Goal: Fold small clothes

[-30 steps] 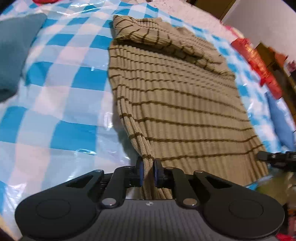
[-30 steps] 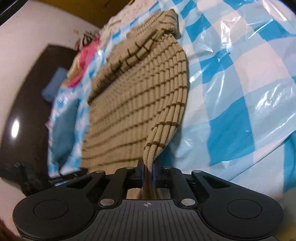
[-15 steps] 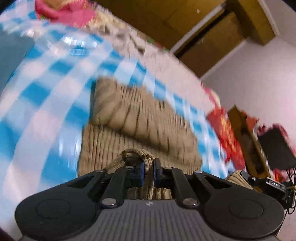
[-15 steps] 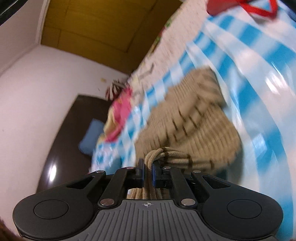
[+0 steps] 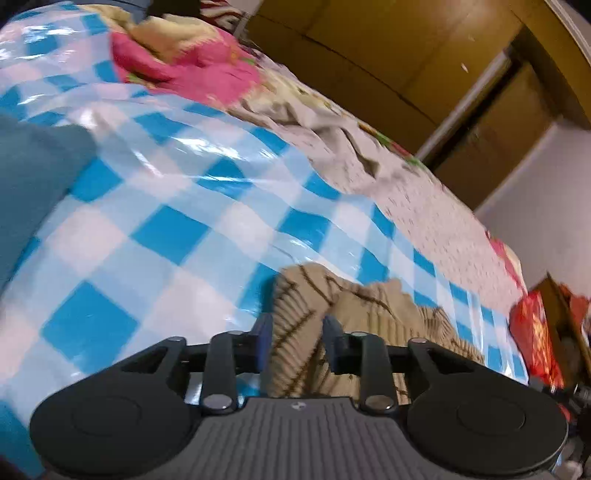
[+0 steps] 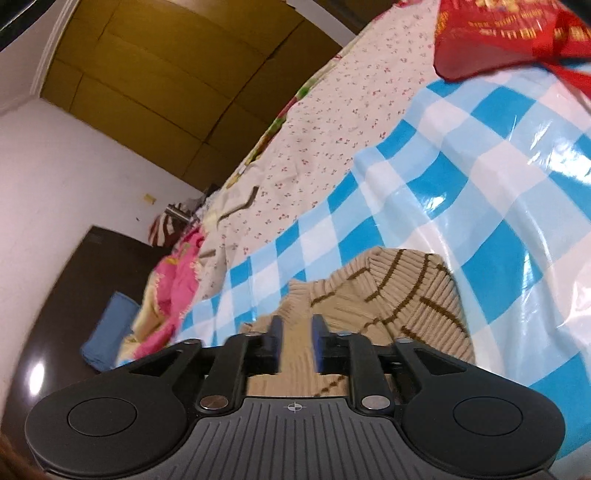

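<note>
Beige sweater (image 5: 354,306) with brown stripes is seen bunched on the blue-and-white checked plastic sheet (image 5: 155,206), its folded ribbed layers heaped directly ahead of both tools; in the right wrist view the same sweater (image 6: 399,291) is shown with its ribbed collar uppermost. The left gripper (image 5: 297,332) is spread apart, knit lying between its blue pads without being pinched; the right gripper (image 6: 295,332) is likewise parted over the fabric, nothing being grasped. A teal cloth (image 5: 33,177) is found at the sheet's left edge; a pink blanket (image 5: 192,70) and a floral bedsheet (image 5: 424,199) are seen beyond; a red bag (image 6: 509,33) lies at the far corner.
</note>
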`<state>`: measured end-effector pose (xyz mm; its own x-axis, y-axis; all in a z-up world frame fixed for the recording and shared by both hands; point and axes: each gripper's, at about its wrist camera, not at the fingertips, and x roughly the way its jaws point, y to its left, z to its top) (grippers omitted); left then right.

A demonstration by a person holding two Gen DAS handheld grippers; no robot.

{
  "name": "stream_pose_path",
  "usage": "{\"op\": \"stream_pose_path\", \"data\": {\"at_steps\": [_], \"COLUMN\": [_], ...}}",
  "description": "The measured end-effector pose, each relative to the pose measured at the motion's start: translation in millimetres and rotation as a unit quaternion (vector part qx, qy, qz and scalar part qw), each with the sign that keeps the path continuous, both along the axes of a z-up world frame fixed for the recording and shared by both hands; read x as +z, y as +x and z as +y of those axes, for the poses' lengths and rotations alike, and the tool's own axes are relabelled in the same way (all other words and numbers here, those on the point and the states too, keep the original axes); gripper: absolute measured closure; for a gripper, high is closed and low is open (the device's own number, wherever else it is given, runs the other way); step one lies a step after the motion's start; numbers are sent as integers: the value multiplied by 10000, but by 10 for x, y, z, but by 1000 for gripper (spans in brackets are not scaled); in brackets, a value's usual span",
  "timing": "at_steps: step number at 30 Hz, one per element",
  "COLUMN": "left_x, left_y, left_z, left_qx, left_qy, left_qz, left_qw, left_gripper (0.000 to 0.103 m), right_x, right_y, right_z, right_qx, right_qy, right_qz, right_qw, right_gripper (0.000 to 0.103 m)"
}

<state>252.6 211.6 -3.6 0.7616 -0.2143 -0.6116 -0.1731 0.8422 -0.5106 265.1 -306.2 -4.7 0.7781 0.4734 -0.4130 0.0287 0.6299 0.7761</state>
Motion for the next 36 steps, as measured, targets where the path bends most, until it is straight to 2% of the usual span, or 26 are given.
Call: {"op": "stream_pose_path", "data": {"at_steps": [3,5,6,8,10,12,14,17,18,19,20,21,22,24,25,28,30,32,36], "left_x": [38,43,45,33,20,-24,-100,-184,-178,-159,-133,-106,-85,-64,-53,0,-40,-151,-181], "left_y": [-138,-187,-192,-153,-90,-4,86,208,230,253,279,291,305,330,338,303,314,380,385], "left_z": [12,-58,-106,-221,-337,-467,-587,-690,-691,-690,-686,-687,-690,-684,-656,-497,-386,-372,-453], "left_qx": [-138,-428,-528,-771,-915,-1138,-1282,-1275,-1258,-1282,-1288,-1262,-1261,-1243,-1191,-812,-556,-461,-566], "left_qy": [208,271,319,444,686,1040,1486,2110,2158,2123,2055,2051,2097,2147,2076,1636,1317,1281,1551], "left_qz": [5,29,30,31,57,194,425,597,589,586,611,612,594,581,560,244,128,311,324], "left_qw": [9997,9987,9981,9960,9934,9879,9796,9673,9665,9670,9682,9687,9678,9670,9693,9829,9897,9902,9858], "left_gripper": [56,52,51,47,43,41,41,41,51,67,71,75,77,79,80,83,83,83,83], "right_x": [32,23,11,11,10,-19,-61,-112,-133,-139,-138,-120,-92,-19,16,139,132,18,-244], "right_y": [-104,-128,-111,-61,19,111,200,266,281,287,299,301,298,292,303,277,295,374,453], "right_z": [59,102,137,236,377,482,573,723,757,762,742,701,657,562,515,326,219,161,124], "right_qx": [57,128,197,360,506,696,972,1175,1149,1138,1117,1056,986,833,750,414,113,-74,-211], "right_qy": [-813,-1272,-1504,-2008,-2670,-2992,-3066,-3529,-3676,-3688,-3592,-3431,-3298,-3050,-2900,-2449,-2290,-2222,-2235], "right_qz": [-81,-113,-112,-172,-273,-299,-232,-226,-199,-147,-64,-3,24,34,21,-137,-165,46,445], "right_qw": [9966,9917,9884,9788,9620,9512,9466,9280,9227,9224,9265,9334,9389,9487,9541,9686,9732,9750,9735], "right_gripper": [78,67,65,65,60,58,58,59,61,74,86,87,92,94,95,96,96,97,99]}}
